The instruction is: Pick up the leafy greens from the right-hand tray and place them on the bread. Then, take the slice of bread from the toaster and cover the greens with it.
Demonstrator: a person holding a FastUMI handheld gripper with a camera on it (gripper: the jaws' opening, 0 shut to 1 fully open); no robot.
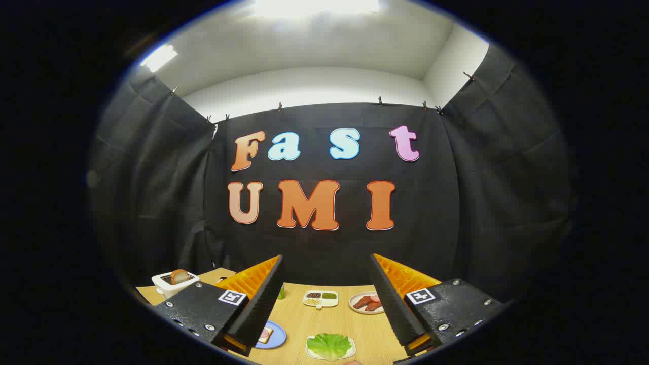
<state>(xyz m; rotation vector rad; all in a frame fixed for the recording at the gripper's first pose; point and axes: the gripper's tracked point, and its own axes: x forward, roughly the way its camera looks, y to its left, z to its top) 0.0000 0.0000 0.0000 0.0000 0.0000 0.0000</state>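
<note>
Leafy greens [329,345] lie untouched between our tongs [324,304], which are spread wide and empty; we risk crushing or dropping the floppy leaf with a shallow pinch.

Wooden table [324,324], light grain, bearing near the open fingers a white tray [350,352] of leafy greens [329,344], and to its left a blue plate [278,338] with a slice of bread [264,333], topped by what may be a pink filling. Farther back stand a white divided dish [320,299] with three small portions, a white plate [355,305] of reddish-brown meat slices [368,303], and a small green item [281,292], partly hidden. At the far left corner, a white toaster [171,284] holds a bread slice [178,276] upright in its slot.
</note>
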